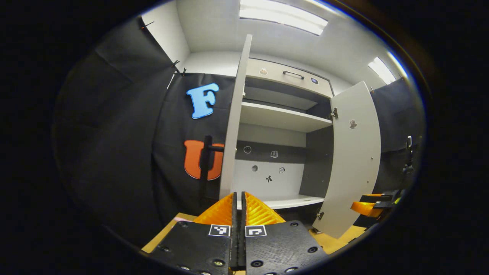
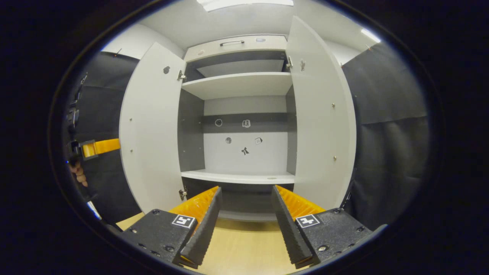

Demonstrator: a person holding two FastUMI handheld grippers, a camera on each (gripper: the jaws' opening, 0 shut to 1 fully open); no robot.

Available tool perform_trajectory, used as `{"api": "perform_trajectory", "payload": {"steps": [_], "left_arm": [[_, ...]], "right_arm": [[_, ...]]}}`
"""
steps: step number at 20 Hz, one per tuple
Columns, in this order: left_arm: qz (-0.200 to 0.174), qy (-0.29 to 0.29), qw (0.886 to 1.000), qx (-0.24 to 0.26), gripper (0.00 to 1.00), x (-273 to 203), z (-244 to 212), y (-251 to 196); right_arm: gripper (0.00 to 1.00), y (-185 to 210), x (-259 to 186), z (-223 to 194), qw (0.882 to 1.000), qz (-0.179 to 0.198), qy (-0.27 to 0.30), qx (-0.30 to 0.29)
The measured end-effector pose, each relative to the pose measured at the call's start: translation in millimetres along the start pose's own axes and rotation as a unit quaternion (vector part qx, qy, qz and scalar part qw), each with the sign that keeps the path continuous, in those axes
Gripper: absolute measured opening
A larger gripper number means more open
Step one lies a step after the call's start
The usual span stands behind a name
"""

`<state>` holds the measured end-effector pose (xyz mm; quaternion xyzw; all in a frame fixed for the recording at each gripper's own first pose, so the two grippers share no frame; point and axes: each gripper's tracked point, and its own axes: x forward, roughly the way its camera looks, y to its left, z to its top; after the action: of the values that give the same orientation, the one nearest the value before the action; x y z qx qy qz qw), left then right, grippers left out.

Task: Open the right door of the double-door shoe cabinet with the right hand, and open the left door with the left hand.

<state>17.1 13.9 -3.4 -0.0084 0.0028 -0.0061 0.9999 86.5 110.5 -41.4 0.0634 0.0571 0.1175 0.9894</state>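
Cabinet (image 2: 240, 126) stood straight ahead of my right gripper (image 2: 244, 214), both doors swung out: left door (image 2: 151, 126) and right door (image 2: 321, 114) flanking bare shelves (image 2: 238, 86). In the left gripper view the left door (image 1: 233, 122) was edge-on, just past my left gripper (image 1: 238, 208), whose jaws were closed together with nothing visibly between them. Right gripper was wide, holding nothing. I judged the opening step done on both sides. Next move: only backing both grippers clear without bumping the door edges.

shelves (image 2: 238, 86) inside cabinet, between two doors
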Motion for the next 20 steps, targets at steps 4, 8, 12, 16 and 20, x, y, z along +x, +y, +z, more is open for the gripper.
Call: {"api": "perform_trajectory", "payload": {"steps": [4, 8, 12, 16, 20], "left_arm": [[0.019, 0.022, 0.999, 0.022, 0.00, 16, -25, -23], [-0.017, 0.026, 0.998, 0.047, 0.00, 21, -39, -61], [-0.048, 0.014, 0.998, 0.042, 0.02, 26, -36, -87], [-0.046, 0.027, 0.997, 0.047, 0.38, 26, -45, -86], [-0.040, 0.025, 0.999, 0.026, 0.84, 27, -48, -85]], "right_arm": [[0.82, 7, -9, 7, 1.000, 0.004, -0.011, -0.013], [0.81, 7, -15, 6, 1.000, 0.003, -0.010, -0.012], [0.80, 2, -17, 1, 1.000, -0.001, -0.005, -0.001], [0.82, -2, -16, -1, 1.000, -0.005, -0.002, 0.003], [0.82, -4, -14, -2, 1.000, -0.007, -0.002, 0.001]]}}
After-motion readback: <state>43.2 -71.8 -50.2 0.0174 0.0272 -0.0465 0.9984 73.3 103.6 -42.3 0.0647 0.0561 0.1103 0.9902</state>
